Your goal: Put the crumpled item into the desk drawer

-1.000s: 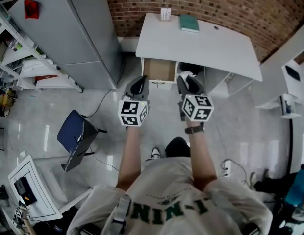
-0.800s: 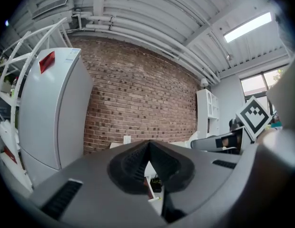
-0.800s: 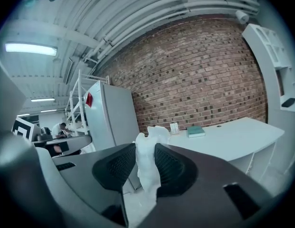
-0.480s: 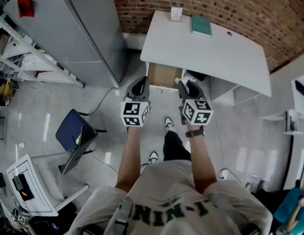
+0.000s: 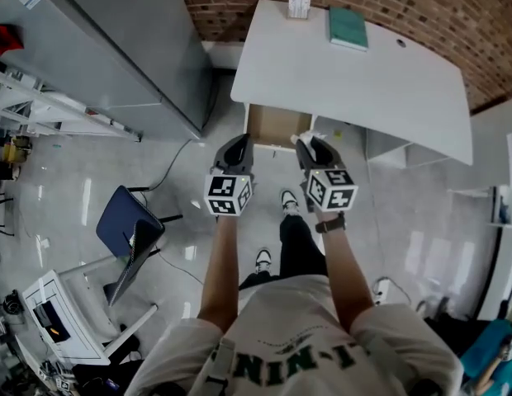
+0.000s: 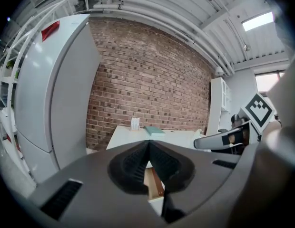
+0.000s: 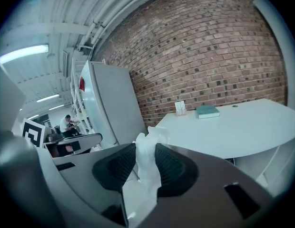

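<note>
A crumpled white paper (image 7: pixel 146 163) sticks up between the pads of my right gripper (image 7: pixel 146 161), which is shut on it; in the head view it shows as a white scrap (image 5: pixel 315 138) at that gripper's (image 5: pixel 310 148) tips. My left gripper (image 5: pixel 234 151) is shut with nothing in it, its pads meeting in the left gripper view (image 6: pixel 149 161). Both hang side by side just in front of the open desk drawer (image 5: pixel 277 125), whose brown inside shows under the white desk (image 5: pixel 355 77). The drawer (image 6: pixel 153 184) also peeks below the left jaws.
A teal book (image 5: pixel 348 28) and a small white card holder (image 5: pixel 299 6) lie on the desk's far edge by the brick wall. A grey cabinet (image 5: pixel 116 40) stands left of the desk. A dark blue chair (image 5: pixel 128 229) is on the floor to the left. Shelving lines the left side.
The person has stepped closer to the desk; the desk and drawer sit lower and nearer in the head view. Both grippers keep their pose and grip.
</note>
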Demonstrator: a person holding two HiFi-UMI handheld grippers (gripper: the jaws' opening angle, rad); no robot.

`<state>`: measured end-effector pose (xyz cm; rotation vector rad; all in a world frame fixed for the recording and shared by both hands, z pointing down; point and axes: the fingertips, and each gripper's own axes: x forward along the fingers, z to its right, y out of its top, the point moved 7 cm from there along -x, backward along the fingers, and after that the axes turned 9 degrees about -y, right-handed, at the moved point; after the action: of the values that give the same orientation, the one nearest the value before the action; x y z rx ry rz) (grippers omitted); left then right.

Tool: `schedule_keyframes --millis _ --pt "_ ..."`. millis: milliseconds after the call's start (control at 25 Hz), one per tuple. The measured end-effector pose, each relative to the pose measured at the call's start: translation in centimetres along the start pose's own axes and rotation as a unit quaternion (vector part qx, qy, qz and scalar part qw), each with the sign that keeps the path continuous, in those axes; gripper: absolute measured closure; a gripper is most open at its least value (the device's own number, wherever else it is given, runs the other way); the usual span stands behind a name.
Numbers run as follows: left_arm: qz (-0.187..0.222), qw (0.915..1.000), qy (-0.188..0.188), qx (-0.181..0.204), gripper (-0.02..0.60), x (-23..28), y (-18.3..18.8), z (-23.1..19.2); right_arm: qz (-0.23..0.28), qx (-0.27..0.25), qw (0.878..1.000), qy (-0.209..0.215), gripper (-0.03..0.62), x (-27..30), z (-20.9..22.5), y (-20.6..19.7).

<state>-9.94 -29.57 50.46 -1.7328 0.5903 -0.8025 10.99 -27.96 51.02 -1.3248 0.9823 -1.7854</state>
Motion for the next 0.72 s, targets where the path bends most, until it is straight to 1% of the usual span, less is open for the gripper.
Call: schedule_keyframes --millis 120,280,400,560,720 --pt "-0.015 0.9999 0.002 -0.008 0.584 1.7 -1.6 -1.0 -0.017 -0.006 1.0 0.005 0.48 2.4 0.9 -1.5" --pt "-0.031 0.9994 0.01 -0.01 0.584 3.6 -3.1 -2.1 -0.04 -0.014 0.999 0.012 0.48 5.5 2.0 -3.1" --pt "-0.041 0.9991 0.009 -0.01 0.584 4.9 -4.3 -2.6 -0.059 -0.022 0.998 0.013 0.48 7.9 3.1 -4.6" --pt "-0.05 0.9987 0.01 -0.003 0.584 6.6 -5.7 -3.2 -0.082 -0.033 0.996 0.016 0.48 10.6 4.1 -6.2" --pt "-0.056 0.9983 0.009 -0.015 0.584 8.2 -7.3 -4.2 -0.102 -0.042 0.993 0.03 0.48 13.1 4.3 -7.7"
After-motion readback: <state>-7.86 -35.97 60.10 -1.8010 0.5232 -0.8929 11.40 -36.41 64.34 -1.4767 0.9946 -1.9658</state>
